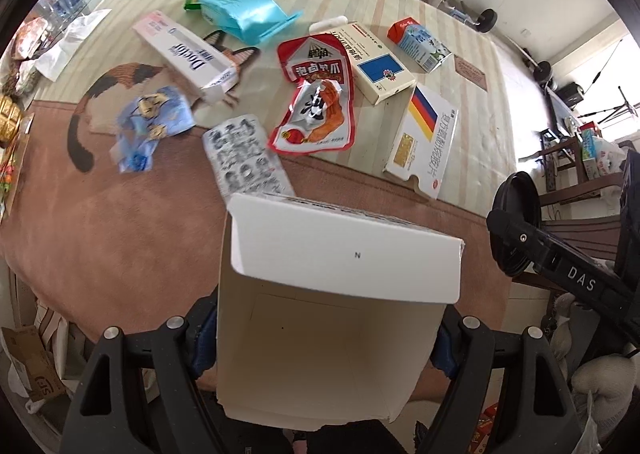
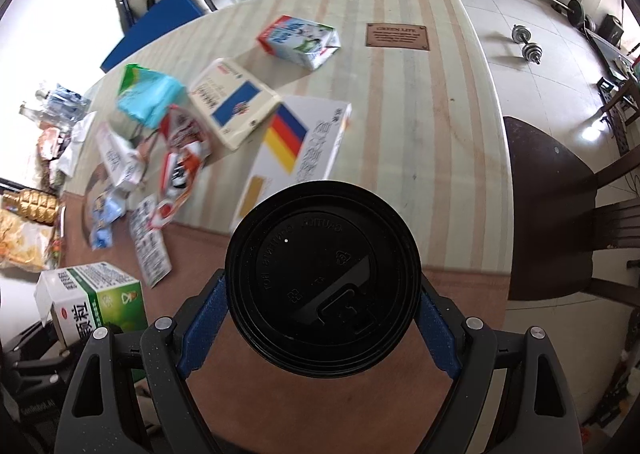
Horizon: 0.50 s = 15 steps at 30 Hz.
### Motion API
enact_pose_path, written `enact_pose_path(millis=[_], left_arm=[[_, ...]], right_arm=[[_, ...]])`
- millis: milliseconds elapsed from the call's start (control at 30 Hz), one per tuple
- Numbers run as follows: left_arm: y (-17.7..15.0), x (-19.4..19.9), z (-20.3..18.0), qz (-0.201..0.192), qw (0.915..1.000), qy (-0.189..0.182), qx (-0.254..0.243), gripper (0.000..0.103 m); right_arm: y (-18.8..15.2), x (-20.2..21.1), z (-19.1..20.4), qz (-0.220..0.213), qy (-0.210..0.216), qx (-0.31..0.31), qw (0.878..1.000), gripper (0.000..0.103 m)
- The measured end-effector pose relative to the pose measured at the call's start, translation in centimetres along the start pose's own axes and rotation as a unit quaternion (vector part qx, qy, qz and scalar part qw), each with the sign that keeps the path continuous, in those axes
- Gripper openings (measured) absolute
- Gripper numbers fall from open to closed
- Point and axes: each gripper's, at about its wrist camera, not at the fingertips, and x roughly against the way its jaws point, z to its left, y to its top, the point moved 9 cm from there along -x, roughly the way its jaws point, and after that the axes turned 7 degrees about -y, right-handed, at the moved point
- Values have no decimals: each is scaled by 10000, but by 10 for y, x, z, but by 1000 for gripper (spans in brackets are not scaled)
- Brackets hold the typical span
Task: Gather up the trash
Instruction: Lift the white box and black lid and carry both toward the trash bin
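The left claw [image 1: 328, 338] holds an open white box [image 1: 320, 314], one finger on each side of it. The box mouth faces the camera, and its flap [image 1: 348, 258] sticks up. The right claw [image 2: 320, 318] is closed on a cup with a black lid [image 2: 322, 278]. Both are above the near edge of the desk [image 2: 420, 134].

I think the cup goes into the box next. Keep the box still and its mouth wide. Do not squeeze hard, or the thin walls will fold in. Bring the cup in slowly, past the flap.

More trash lies in the middle of the desk: a red snack bag [image 1: 316, 110], a pill sheet [image 1: 246, 158], a milk carton [image 1: 420, 42] and flat boxes [image 1: 424, 142].
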Motion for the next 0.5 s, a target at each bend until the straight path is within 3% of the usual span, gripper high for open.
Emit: enact_pose_path(millis=[233, 500], left_arm=[[-70, 49, 35, -251, 9993, -265, -128, 79], [-196, 73, 118, -158, 9977, -567, 339, 79]], right_arm=[[-83, 43, 37, -291, 264, -233, 9990, 88], [-228, 48, 100, -106, 664, -369, 9971, 88]])
